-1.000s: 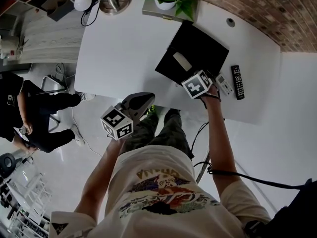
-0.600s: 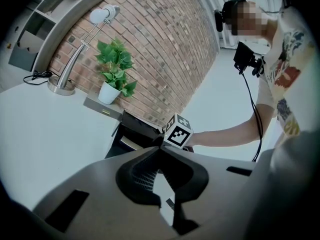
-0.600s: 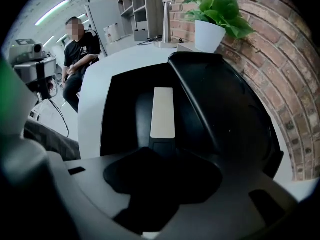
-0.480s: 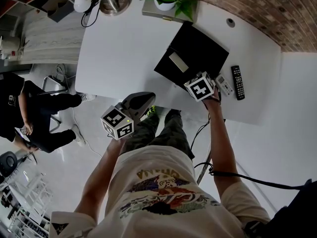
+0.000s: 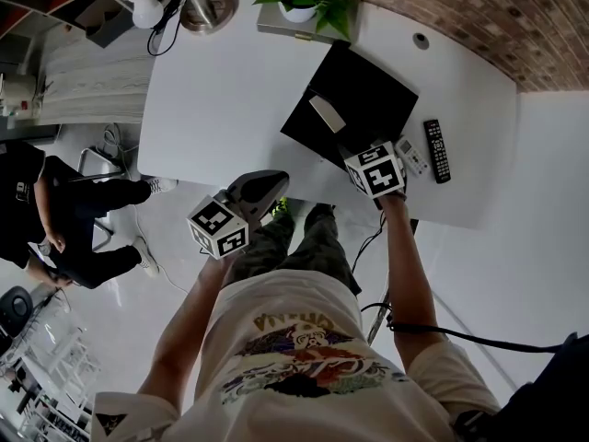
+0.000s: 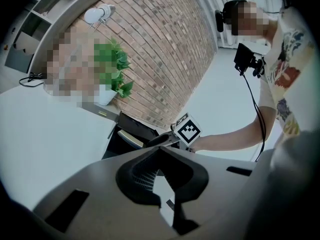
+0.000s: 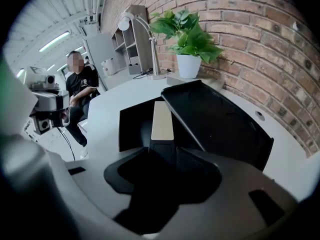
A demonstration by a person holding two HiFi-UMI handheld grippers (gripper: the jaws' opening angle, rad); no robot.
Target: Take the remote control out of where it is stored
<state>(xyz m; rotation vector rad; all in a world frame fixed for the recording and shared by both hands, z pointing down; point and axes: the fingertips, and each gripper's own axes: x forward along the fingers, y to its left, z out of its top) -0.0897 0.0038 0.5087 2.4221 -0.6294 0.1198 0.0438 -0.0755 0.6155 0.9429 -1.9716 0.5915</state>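
Right gripper (image 7: 163,151) has caught the remote (image 7: 162,120) and begun lifting it from the black box (image 5: 377,95).

Its jaws have just been closing and now pinch the remote's dark near end, so the pale body sticks out ahead, up the middle of the right gripper view. In the head view, right of centre, the gripper's marker cube sits lower in the frame than a second ago, and the remote has shifted slightly over the open box. The removal looks started, though the remote is not yet clear of the box. The left gripper (image 6: 160,174) waits at lower centre, jaws slightly apart and empty.
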